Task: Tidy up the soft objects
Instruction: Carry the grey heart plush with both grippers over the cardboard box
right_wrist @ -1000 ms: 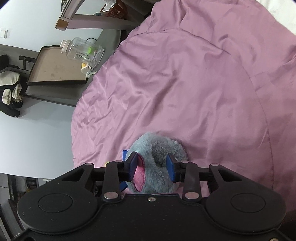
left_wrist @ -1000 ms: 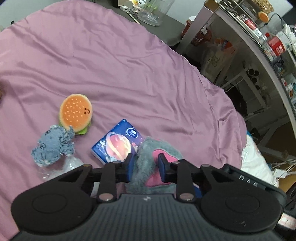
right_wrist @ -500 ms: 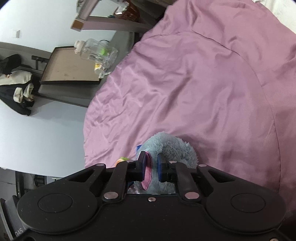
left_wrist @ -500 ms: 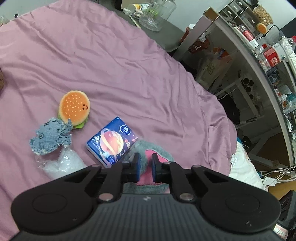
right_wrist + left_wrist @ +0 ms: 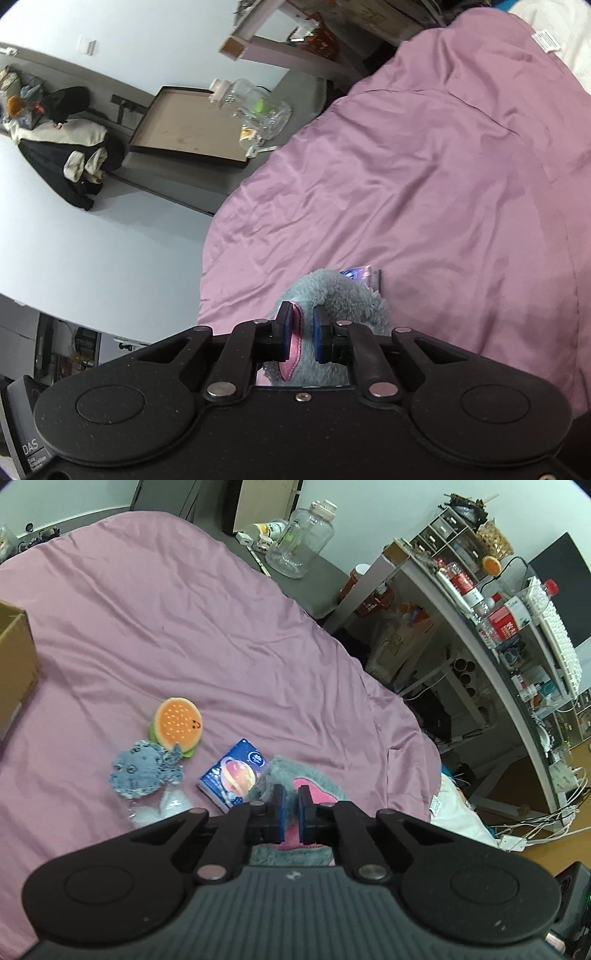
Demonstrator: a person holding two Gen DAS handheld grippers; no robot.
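The fluffy grey plush with its pink satin lining is pinched at both ends; the left gripper and the right gripper are each nearly closed on it, above the wrinkled mauve sheet; a glossy tissue pack, round burger toy and nubby blue plush lie beside it.

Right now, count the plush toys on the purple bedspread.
3: a burger plush left of centre, a grey-blue plush touching its near edge, and a grey-and-pink plush pinched by both hand-held grippers. Others may sit behind the gripper bodies.
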